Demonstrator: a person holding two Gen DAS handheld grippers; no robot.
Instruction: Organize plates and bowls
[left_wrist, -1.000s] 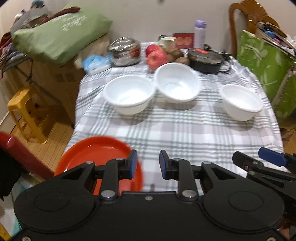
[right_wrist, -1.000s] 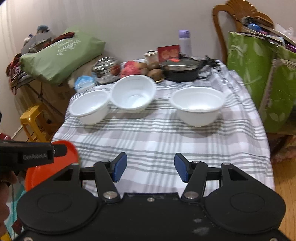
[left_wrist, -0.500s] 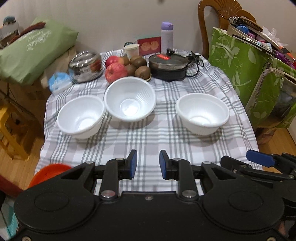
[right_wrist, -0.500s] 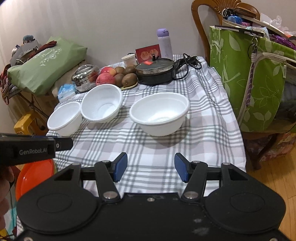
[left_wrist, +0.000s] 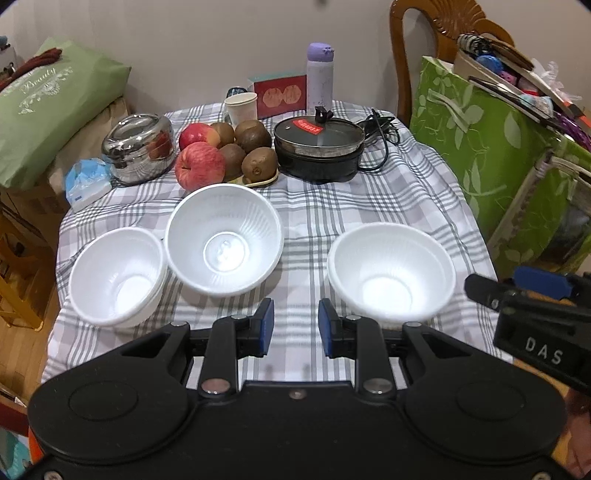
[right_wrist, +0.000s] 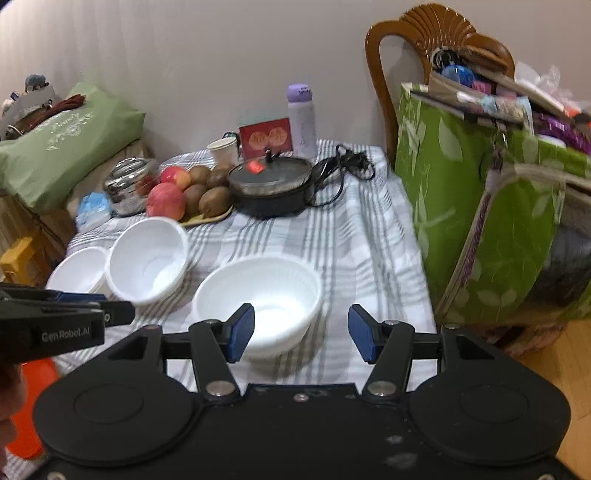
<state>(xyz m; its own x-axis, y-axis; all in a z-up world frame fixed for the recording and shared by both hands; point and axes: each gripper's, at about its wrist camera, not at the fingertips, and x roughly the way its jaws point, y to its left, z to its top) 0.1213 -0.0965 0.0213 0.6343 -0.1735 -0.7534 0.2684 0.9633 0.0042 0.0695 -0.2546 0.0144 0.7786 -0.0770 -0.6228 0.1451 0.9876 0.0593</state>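
The left gripper (left_wrist: 295, 326) hangs over the table's near edge, its jaws a narrow gap apart with nothing between them. The right gripper (right_wrist: 301, 332) stands wider open, also empty, aimed at the right-hand bowl (right_wrist: 258, 299) near the table's right edge. Two more white bowls, a small bowl (left_wrist: 116, 277) at the left edge and a middle bowl (left_wrist: 223, 243) touching it, sit mid-table. An orange plate (right_wrist: 31, 406) shows past the near left corner. The step looks like an approach for a first pickup. Next, the right jaws probably need to straddle the nearest rim and close, then nest that bowl into another.
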